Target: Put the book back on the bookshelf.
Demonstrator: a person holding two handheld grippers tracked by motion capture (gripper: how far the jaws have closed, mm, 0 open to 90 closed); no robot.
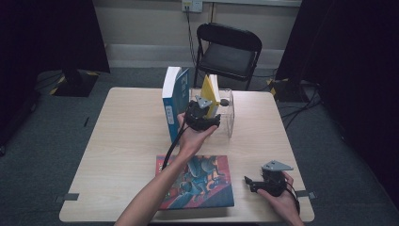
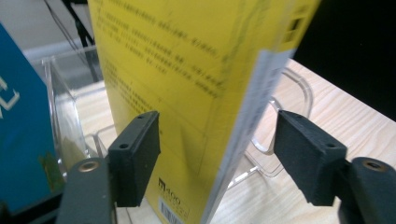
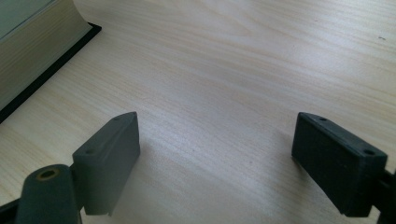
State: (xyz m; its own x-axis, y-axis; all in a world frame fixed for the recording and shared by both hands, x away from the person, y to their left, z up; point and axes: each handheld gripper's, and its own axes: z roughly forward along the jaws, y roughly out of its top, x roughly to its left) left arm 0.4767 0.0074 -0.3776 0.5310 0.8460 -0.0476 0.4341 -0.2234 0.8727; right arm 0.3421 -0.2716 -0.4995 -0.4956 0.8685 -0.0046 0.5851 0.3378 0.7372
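Note:
A yellow book point(image 1: 210, 89) stands upright in a clear acrylic holder point(image 1: 228, 113) at the table's far middle. My left gripper point(image 1: 207, 110) is at its near edge. In the left gripper view the yellow book point(image 2: 187, 93) sits between the jaws of my left gripper point(image 2: 217, 149), and the right pad point(image 2: 306, 161) is clear of the spine edge, so the gripper is open. A blue book point(image 1: 175, 101) stands just left of it, and it shows as the blue book point(image 2: 18, 130) in that view. My right gripper point(image 1: 248, 183) rests near the front right edge. It is open over bare wood point(image 3: 215, 154).
A large illustrated book point(image 1: 197, 181) lies flat at the table's front centre; its page edge point(image 3: 32, 46) is at the upper left of the right gripper view. A black folding chair point(image 1: 228, 52) stands behind the wooden table point(image 1: 127, 136). Dark curtains flank the room.

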